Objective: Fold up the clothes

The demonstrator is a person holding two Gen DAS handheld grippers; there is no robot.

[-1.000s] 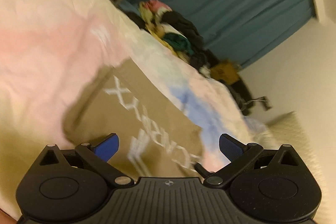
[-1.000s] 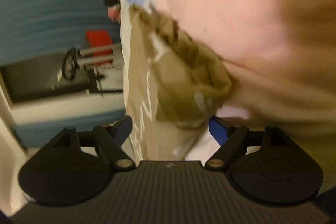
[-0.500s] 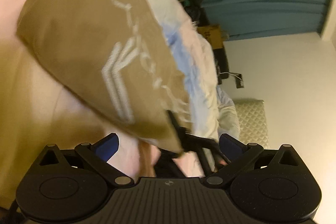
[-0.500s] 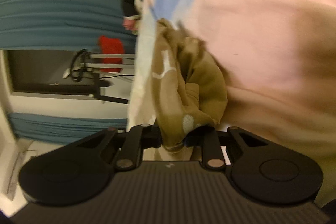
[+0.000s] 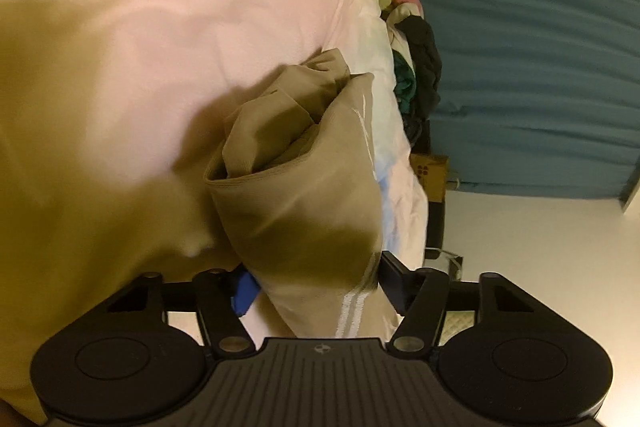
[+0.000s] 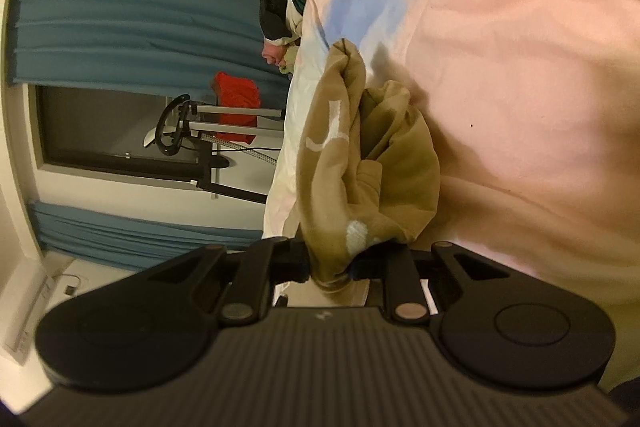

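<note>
The left gripper (image 5: 316,287) and the right gripper (image 6: 332,263) both have jaws clamped on the shirt (image 5: 296,195) at the bed (image 5: 180,7) edge.

A home bedroom: a bed (image 5: 200,7) with pink bedding, a heap of clothes (image 5: 416,75) at its far edge, and teal curtains (image 5: 540,87) beyond the bed.

Dim warm light, soft blur (fisheye-warped edges).
</note>
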